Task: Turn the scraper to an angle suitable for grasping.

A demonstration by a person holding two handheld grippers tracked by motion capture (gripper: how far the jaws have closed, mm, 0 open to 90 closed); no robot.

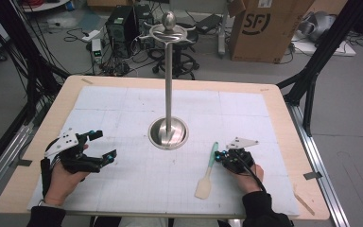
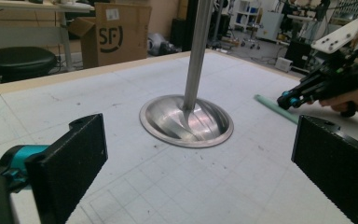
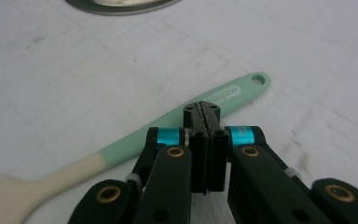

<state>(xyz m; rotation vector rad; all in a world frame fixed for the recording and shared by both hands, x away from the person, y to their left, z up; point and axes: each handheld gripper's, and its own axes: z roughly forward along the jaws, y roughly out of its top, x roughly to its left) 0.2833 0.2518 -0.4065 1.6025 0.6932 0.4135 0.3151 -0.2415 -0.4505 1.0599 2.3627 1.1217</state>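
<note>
Your right gripper (image 3: 204,112) is clenched with nothing between its jaws: the 2 pads meet face to face, and their tips sit just over the mint handle of the spatula (image 1: 207,171) without gripping it. Your left gripper (image 1: 97,145) stands released, jaws wide apart, near the left edge of the white mat (image 1: 123,104) and well apart from the spatula.

That spatula lies flat on the mat in front of your right hand, its cream blade toward you and the handle, with a hanging hole at its end, pointing toward the round base of the metal stand (image 1: 168,132).

Expect it to be light. The handle looks stiff and smooth, probably silicone-coated, so it may be a little grippy rather than slick; the blade is likely soft and will bend if you pinch it. Nothing about it seems fragile.

Open the jaws first, then take the handle across its narrow width, around the middle of the mint section, so the blade end does not droop much. Because it lies flat, you will need the pads low against the mat to get under its edges.
</note>
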